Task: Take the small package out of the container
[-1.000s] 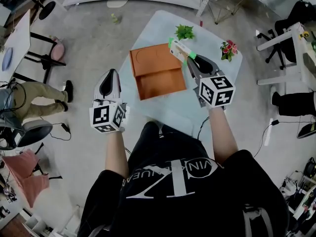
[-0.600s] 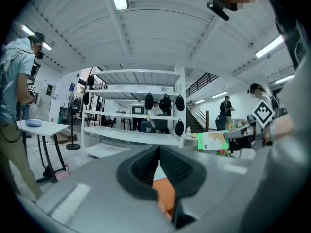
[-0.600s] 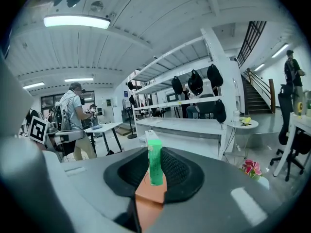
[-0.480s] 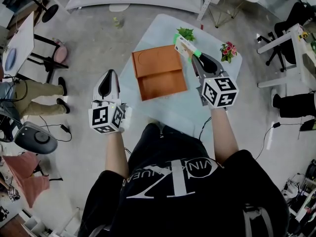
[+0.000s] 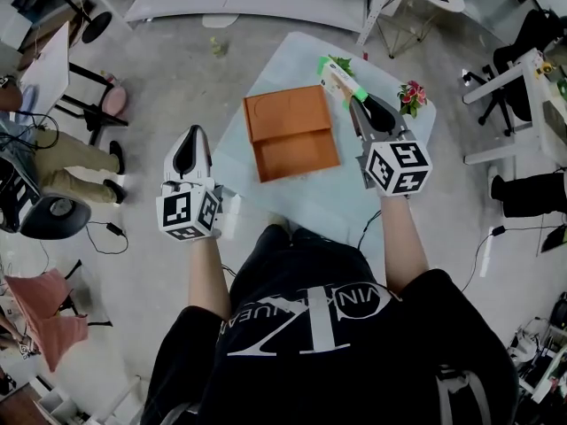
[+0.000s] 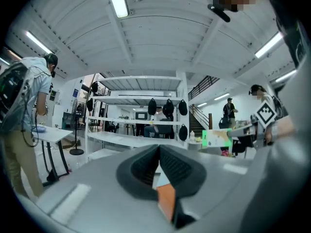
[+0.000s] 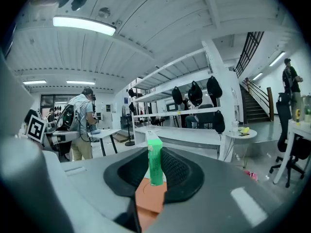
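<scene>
small package [image 7: 154, 160]: clamped between right gripper [image 5: 353, 101] fingers, held up just beside container [image 5: 292, 133] at its far-right corner | left gripper [image 6: 159, 150]: fingers together, nothing in them (left of container, off the desk [image 5: 310, 197]) | change: package was over container's far-right corner, now sits clear of it
</scene>
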The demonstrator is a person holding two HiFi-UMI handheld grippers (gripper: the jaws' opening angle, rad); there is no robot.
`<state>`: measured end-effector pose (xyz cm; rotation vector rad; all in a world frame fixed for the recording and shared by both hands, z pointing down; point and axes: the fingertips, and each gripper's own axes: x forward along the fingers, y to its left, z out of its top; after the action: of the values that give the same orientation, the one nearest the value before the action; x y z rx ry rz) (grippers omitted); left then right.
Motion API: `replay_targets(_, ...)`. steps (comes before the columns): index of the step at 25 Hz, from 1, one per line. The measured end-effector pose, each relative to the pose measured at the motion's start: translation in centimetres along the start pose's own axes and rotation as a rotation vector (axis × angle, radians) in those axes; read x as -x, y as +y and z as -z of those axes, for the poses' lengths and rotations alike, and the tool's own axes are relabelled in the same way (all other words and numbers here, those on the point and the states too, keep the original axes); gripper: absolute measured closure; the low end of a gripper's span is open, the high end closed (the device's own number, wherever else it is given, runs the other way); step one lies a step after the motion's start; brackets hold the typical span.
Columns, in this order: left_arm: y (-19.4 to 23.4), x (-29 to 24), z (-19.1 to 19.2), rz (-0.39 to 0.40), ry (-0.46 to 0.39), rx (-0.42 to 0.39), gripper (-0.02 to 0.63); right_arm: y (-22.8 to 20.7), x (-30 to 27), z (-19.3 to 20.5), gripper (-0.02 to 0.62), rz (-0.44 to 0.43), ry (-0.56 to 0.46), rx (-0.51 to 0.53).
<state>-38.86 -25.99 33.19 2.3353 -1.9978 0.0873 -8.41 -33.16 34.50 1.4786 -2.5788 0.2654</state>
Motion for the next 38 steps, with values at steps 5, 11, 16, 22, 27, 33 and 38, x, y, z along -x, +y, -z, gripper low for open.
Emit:
replay_targets(5,0.7,0.6,-0.8,-0.010,-0.016,-0.004,0.606,0.4,0.1,-0.7,0.509,0.000,-0.022,0.003)
replay_targets(11,1.4,1.1,-1.8,-0.022,-0.037,-0.012,0.606,0.7,0.0,-1.5,0.510,0.006,-0.047,0.007)
replay_targets(16,1.9,1.2,-2.0,-0.027,-0.041,-0.013,0.606,0.8,-0.2,-1.9,0.510,0.008,-0.063,0.011)
replay_targets(22,1.8,0.8,-1.7,-0.029,-0.039,-0.013,0.606,0.2,-0.3,-2.1,0.510,0.015,-0.079,0.009)
replay_targets(27,1.5,0.5,-1.7,-0.027,-0.037,-0.014,0.606,-0.2,-0.3,-2.1,0.511,0.018,-0.083,0.007)
replay_targets(33,1.3,0.1,-1.6,-0.021,-0.028,-0.015,0.606,-0.6,-0.3,-1.9,0.509,0.022,-0.078,0.001)
replay_targets(38,1.1,-0.3,-1.1,-0.014,-0.020,-0.013,0.606,-0.9,-0.5,-1.5,0.509,0.027,-0.077,0.000)
